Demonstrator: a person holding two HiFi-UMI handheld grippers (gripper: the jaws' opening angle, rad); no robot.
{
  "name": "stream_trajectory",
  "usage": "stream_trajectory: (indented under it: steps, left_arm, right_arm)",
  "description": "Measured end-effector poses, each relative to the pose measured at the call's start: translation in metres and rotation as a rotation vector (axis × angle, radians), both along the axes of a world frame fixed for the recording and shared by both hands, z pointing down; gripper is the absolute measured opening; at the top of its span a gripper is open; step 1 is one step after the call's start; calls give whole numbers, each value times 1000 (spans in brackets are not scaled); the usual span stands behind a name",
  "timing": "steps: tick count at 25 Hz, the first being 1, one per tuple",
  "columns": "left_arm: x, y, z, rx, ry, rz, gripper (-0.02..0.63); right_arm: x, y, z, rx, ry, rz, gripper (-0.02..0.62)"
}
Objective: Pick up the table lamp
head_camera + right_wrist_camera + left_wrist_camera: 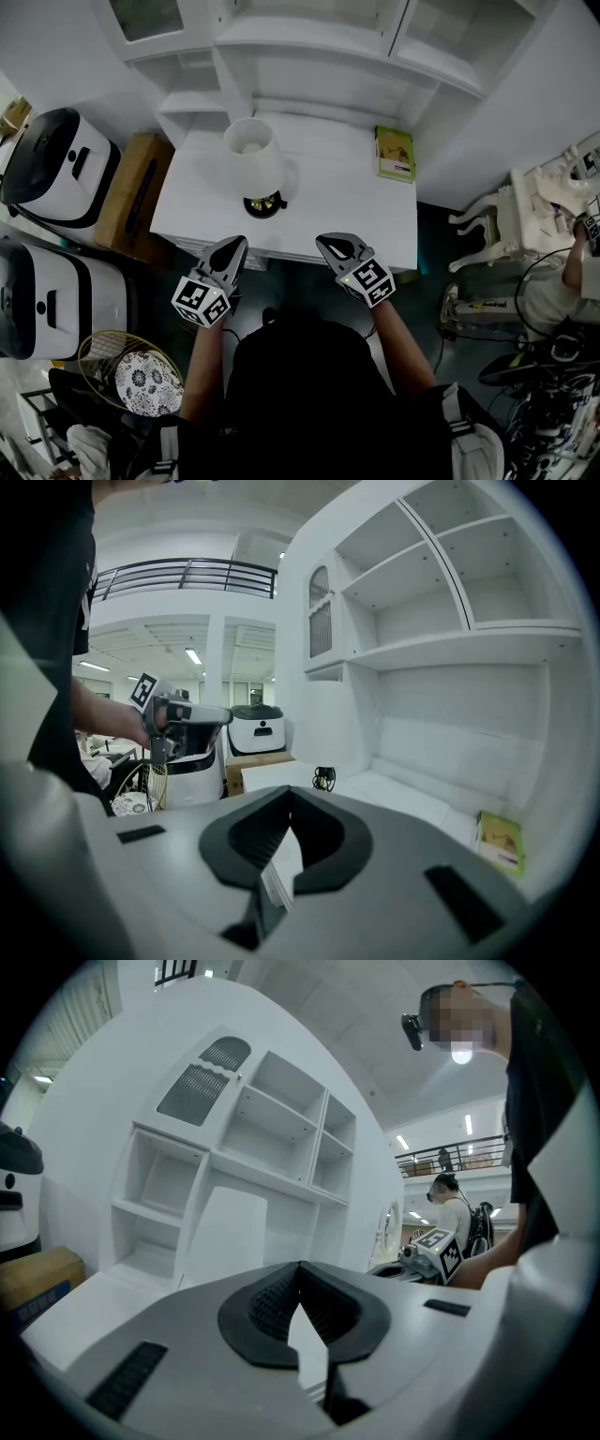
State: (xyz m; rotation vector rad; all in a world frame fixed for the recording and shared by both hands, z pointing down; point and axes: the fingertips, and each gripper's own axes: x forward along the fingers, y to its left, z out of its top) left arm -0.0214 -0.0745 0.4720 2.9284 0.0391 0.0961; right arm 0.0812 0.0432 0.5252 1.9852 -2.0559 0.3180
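Observation:
The table lamp, with a white shade (253, 155) over a dark base (263, 204), stands upright near the front of the white desk (328, 202). My left gripper (240, 242) and right gripper (323, 240) hover side by side just short of the desk's front edge, on either side of the lamp and apart from it. Both are shut with nothing between their tips. In the left gripper view the shade (230, 1232) rises beyond the closed left gripper (300, 1265). The right gripper view shows the lamp base (324, 778) far off past the closed right gripper (289, 787).
A green book (395, 152) lies at the desk's right rear, under the white hutch shelves (319, 37). Two white machines (56, 169) and a cardboard box (131, 187) stand left of the desk, with a wire basket (131, 370) nearer me. A white ornate chair (506, 225) is at the right.

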Motion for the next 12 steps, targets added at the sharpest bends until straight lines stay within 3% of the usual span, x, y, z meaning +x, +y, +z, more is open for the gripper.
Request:
stream_trajectory:
  steps: [12]
  left_arm:
    - [-25,-52,10,-15,-21,80,11]
  right_arm:
    - [-24,-39,11,-14,-12,98,8]
